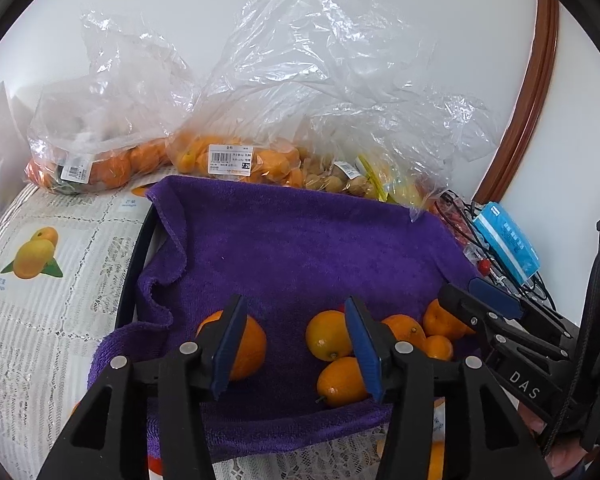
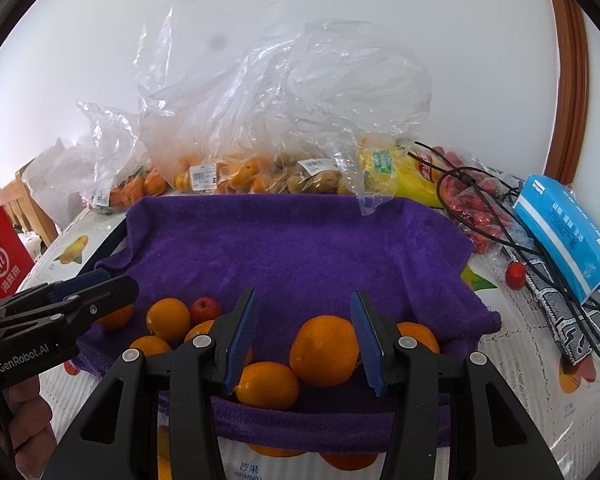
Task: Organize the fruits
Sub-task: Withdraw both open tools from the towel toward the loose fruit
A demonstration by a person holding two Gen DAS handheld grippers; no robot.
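Both tongs, left gripper (image 1: 296, 344) and right gripper (image 2: 304, 340), gape empty over round orange citrus fruits (image 2: 324, 350) clustered on the purple terry towel (image 2: 300, 240). I expect crowding to nudge neighbours rolling off.

On the one purple towel (image 2: 300, 240) I count seven oranges (image 2: 324, 350) low in the right wrist frame, a few half hidden, and one small red fruit (image 2: 206, 309) among them at lower left. A second red fruit (image 2: 515, 274) lies off the towel at right. Across the upper middle I count three clear bags with price labels (image 2: 202, 176), one yellow pack (image 2: 384, 162) and one bag of red fruit (image 2: 480, 216). One blue tissue pack (image 2: 568, 232) sits at far right. I hold two tongs: left gripper (image 1: 296, 344) and right gripper (image 2: 304, 340).
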